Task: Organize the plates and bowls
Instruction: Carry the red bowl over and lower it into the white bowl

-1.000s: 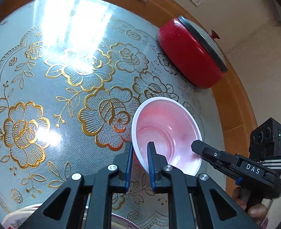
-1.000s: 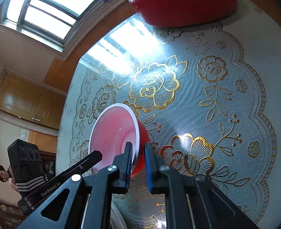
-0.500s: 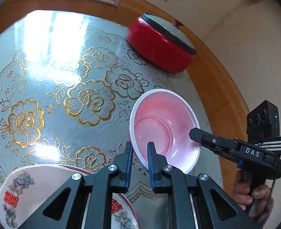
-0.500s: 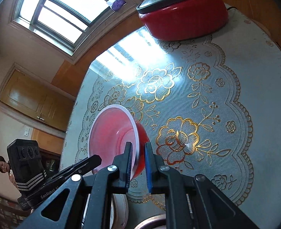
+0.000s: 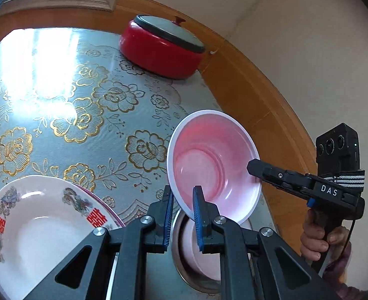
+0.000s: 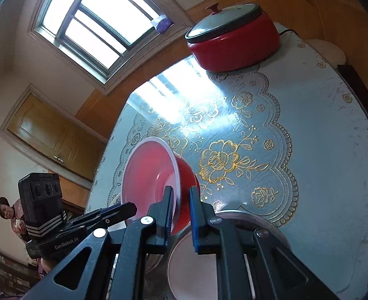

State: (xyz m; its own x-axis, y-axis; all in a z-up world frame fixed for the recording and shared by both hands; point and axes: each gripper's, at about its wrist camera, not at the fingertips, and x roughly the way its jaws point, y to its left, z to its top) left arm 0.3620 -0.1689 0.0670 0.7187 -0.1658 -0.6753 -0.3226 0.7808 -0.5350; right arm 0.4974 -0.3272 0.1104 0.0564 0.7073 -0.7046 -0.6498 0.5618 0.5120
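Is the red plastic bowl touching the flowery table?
Apart. In the left wrist view the red plastic bowl, pinched at its rim by both grippers, hangs tilted above the flowery table.

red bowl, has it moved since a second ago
Yes. The red bowl, gripped by both grippers, has drawn away from the red pot toward the decorated plate, which has come into the left wrist view.

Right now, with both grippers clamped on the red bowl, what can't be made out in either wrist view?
- Left wrist: the metal basin and the pale dish inside it, covered by the left gripper.
- Left wrist: the dragon-pattern plate, cut off by the frame edge.
- Right wrist: the red bowl rim's pinched spot, behind the right gripper.
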